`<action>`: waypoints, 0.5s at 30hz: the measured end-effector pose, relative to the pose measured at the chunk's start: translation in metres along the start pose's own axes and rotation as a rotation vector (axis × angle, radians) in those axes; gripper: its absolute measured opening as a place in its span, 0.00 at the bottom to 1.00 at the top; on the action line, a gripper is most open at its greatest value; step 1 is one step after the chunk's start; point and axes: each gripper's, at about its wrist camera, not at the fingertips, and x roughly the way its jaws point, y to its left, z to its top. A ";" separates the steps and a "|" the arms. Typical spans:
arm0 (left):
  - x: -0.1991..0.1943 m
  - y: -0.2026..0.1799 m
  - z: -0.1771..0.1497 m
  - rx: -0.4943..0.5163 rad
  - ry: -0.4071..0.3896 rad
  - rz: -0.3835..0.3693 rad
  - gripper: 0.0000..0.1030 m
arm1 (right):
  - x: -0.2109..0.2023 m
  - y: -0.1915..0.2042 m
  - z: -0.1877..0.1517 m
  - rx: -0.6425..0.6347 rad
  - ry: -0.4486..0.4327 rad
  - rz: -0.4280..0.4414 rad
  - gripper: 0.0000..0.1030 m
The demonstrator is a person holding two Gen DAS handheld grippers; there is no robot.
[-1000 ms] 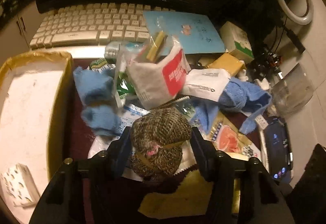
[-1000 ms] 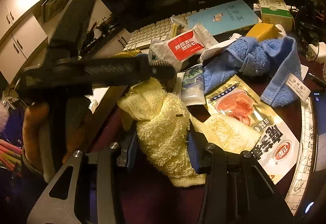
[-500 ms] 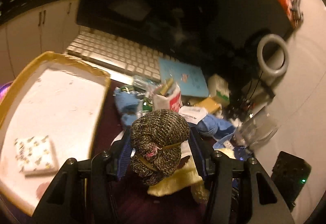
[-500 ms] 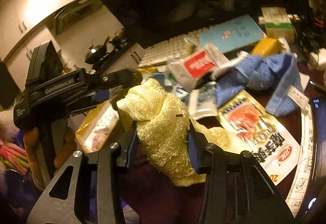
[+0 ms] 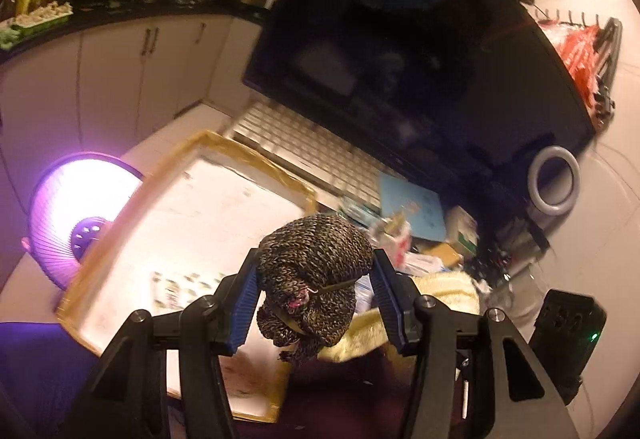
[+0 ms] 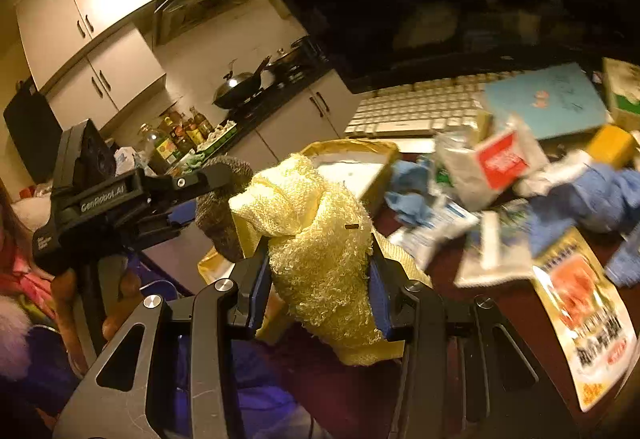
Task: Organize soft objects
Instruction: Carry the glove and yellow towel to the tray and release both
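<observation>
brown-and-tan speckled knit bundle [image 5: 316, 259], fuzzy pale yellow towel [image 6: 320, 259], blue cloths [image 6: 592, 199], white tray [image 5: 192, 207] with yellowish rim

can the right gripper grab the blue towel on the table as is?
Probably not yet. The right gripper is already shut on the yellow towel, so its jaws are full. The blue towel lies in the open off to its right, nothing covering it, but the yellow one would have to be dropped first.

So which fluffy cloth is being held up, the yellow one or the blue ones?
The fuzzy yellow towel, clamped in the right gripper; the blue cloths lie on the table.
</observation>
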 end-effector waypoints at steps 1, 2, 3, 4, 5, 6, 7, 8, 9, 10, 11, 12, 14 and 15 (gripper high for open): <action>0.000 0.004 0.002 -0.004 -0.005 0.010 0.52 | 0.009 0.006 0.005 -0.003 0.007 0.005 0.41; 0.002 0.010 0.005 -0.009 -0.009 0.023 0.52 | 0.017 0.010 0.009 -0.005 0.010 0.008 0.41; 0.003 0.014 0.007 -0.011 -0.009 0.030 0.52 | 0.025 0.014 0.013 -0.005 0.015 0.010 0.41; 0.006 0.020 0.011 -0.016 -0.010 0.042 0.52 | 0.037 0.018 0.020 0.003 0.021 0.017 0.41; 0.009 0.026 0.014 -0.016 -0.011 0.050 0.52 | 0.047 0.022 0.024 0.009 0.026 0.024 0.41; 0.013 0.031 0.016 -0.017 -0.010 0.060 0.52 | 0.058 0.026 0.029 0.012 0.035 0.031 0.41; 0.016 0.037 0.019 -0.023 -0.006 0.071 0.52 | 0.070 0.031 0.034 0.013 0.044 0.029 0.41; 0.022 0.044 0.022 -0.029 0.000 0.083 0.52 | 0.082 0.037 0.037 0.014 0.050 0.020 0.41; 0.027 0.049 0.024 -0.031 0.002 0.092 0.52 | 0.093 0.039 0.041 0.015 0.059 0.014 0.41; 0.032 0.054 0.027 -0.036 0.004 0.104 0.52 | 0.108 0.041 0.046 0.023 0.069 0.015 0.41; 0.037 0.058 0.029 -0.037 0.009 0.114 0.52 | 0.119 0.040 0.048 0.034 0.077 0.012 0.41; 0.040 0.061 0.031 -0.033 0.013 0.118 0.51 | 0.131 0.038 0.050 0.039 0.087 -0.004 0.41; 0.052 0.073 0.034 -0.029 0.032 0.165 0.52 | 0.148 0.029 0.050 0.071 0.101 -0.023 0.41; 0.057 0.077 0.034 -0.029 0.042 0.170 0.52 | 0.157 0.025 0.049 0.081 0.113 -0.036 0.41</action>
